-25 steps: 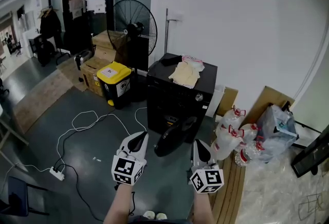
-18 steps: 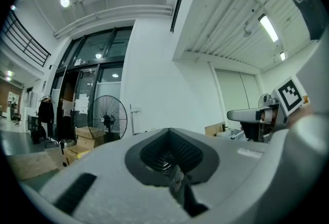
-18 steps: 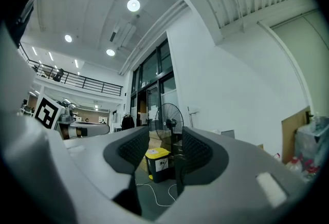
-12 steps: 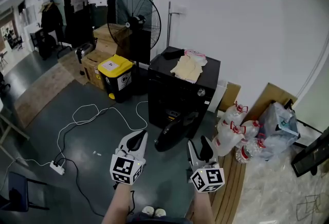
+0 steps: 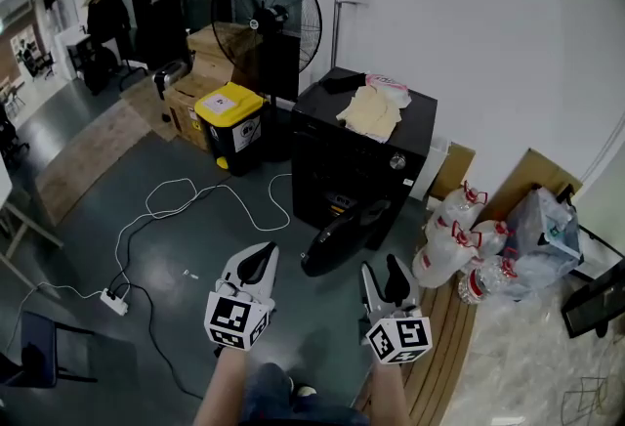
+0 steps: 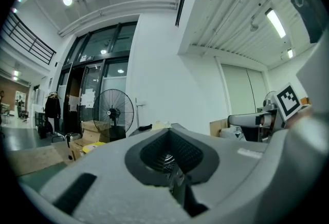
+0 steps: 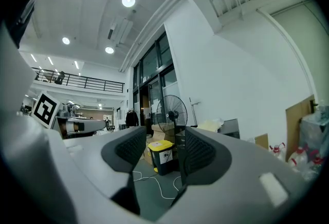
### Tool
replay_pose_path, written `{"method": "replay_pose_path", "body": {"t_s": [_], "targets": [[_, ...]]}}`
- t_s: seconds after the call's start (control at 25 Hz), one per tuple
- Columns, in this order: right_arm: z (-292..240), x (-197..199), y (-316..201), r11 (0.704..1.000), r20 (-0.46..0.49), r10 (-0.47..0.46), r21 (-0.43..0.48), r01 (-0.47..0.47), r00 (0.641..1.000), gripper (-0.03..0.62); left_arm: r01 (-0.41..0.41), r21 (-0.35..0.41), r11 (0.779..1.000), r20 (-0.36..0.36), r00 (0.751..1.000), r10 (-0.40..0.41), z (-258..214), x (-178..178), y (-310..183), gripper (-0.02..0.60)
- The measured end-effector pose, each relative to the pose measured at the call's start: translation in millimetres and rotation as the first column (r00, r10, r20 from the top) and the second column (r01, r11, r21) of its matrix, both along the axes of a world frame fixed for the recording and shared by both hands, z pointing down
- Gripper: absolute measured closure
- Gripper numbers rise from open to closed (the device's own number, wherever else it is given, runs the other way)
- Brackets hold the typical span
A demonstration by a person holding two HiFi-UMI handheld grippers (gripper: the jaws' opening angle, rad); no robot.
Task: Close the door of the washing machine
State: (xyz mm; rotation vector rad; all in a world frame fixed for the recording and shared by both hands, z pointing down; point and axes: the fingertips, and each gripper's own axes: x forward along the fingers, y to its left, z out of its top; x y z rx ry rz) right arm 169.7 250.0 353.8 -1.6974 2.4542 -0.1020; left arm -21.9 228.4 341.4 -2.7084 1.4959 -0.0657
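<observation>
Washing machine (image 5: 337, 165) is black and stands against the white wall, straight ahead of both tools; its door (image 5: 339, 240) is open, swung out and down over the floor (image 5: 107, 170) in front of the cabinet. Neither tool touches it.

Left tool (image 5: 258, 260): jaws together, nothing between them; it points level and sits left of the door and short of it.
Right tool (image 5: 383, 276): jaws wide apart and have just been opening; gap empty, only the floor and the yellow bin (image 5: 230, 121) show through it; it sits just right of the door's lower end, apart from it.

On top of the machine: a pale cloth (image 5: 371, 111) and a dark flat item (image 5: 342, 80).
Left of the machine: the bin, cardboard boxes (image 5: 187, 92) and a standing fan (image 5: 269, 9) behind.
White cable (image 5: 200, 197) loops across the floor to a power strip (image 5: 114, 300).
Right of the machine: clear water bottles (image 5: 457, 238) and a plastic bag (image 5: 542, 234).
</observation>
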Motion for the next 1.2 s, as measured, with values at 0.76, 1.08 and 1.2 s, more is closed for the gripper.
{"method": "replay_pose_path", "body": {"t_s": [0.76, 1.08, 1.2], "targets": [[84, -67, -296, 0.987, -0.041, 0.156, -0.039, -0.158, 0.987, 0.367, -0.111, -0.002, 0.994, -0.027, 0.993, 0.111, 58, -101, -336, 0.581], [76, -86, -403, 0.922, -0.035, 0.369, -0.11, -0.37, 0.929, 0.367, -0.34, -0.059, 0.939, -0.004, 0.94, 0.34, 49, -108, -491, 0.581], [76, -73, -407, 0.886, -0.054, 0.439, -0.141, -0.442, 0.897, 0.367, -0.413, -0.085, 0.907, -0.032, 0.911, 0.412, 51, -83, -519, 0.581]]}}
